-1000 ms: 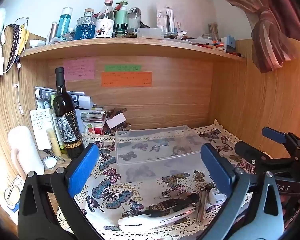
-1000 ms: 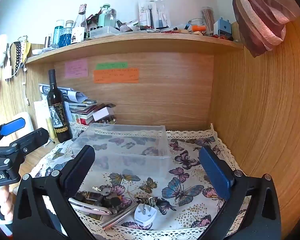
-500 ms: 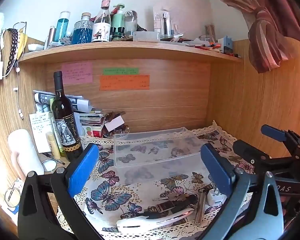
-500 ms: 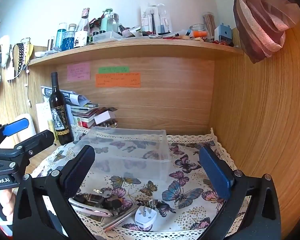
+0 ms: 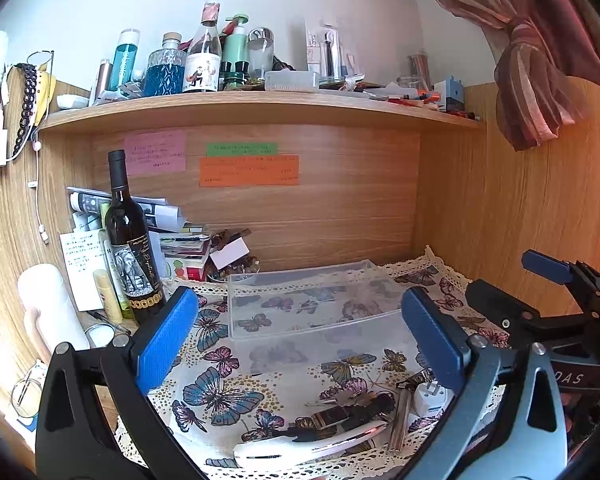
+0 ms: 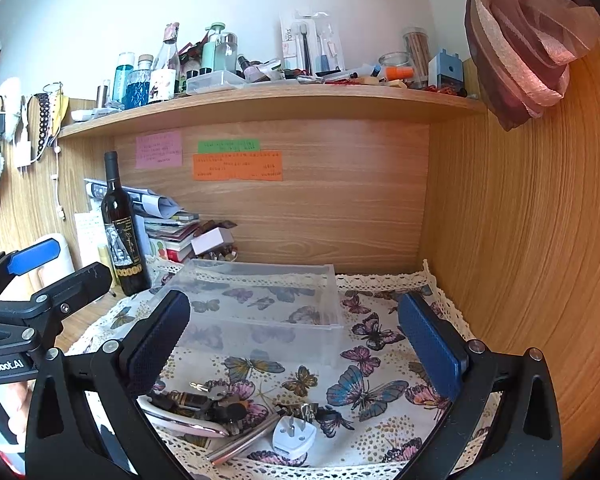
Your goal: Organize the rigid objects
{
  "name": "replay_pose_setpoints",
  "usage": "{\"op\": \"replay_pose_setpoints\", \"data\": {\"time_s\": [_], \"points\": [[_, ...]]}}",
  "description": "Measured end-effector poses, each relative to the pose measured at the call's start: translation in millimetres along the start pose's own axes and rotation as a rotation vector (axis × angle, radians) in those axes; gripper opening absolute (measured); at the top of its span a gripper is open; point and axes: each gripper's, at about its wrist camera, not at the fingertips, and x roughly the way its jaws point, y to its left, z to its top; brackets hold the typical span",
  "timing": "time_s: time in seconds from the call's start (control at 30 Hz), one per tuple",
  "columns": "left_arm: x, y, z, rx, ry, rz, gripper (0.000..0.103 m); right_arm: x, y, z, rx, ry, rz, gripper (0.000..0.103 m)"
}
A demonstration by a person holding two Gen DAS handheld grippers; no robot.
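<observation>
Little change is noted over the last second: both the left gripper point(image 5: 300, 340) and right gripper point(image 6: 296, 340) are still held wide open and empty above the untouched pile of keys point(image 6: 204, 400) and white plug adapter point(image 6: 294, 434) before the empty clear plastic box point(image 6: 260, 300), so sorting is judged unstarted.

Wine bottle point(image 5: 130, 240) beneath cluttered shelf point(image 5: 260, 106)

A clear plastic bin point(image 6: 260, 300) sits empty and upright on the butterfly cloth. In front of it lie a bunch of keys point(image 6: 212, 400), a white plug adapter point(image 6: 294, 436), a metal tube point(image 6: 240, 446) and a white curved device point(image 5: 300, 444).
</observation>
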Motion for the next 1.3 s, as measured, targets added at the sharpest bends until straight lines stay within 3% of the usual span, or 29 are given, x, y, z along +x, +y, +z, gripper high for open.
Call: {"op": "replay_pose_setpoints", "data": {"time_s": [1.3], "points": [[-4.2, -0.8, 1.7, 0.005, -0.016, -0.007, 0.103, -3.5, 1.0, 1.9, 0.005, -0.014, -0.002, 0.103]]}}
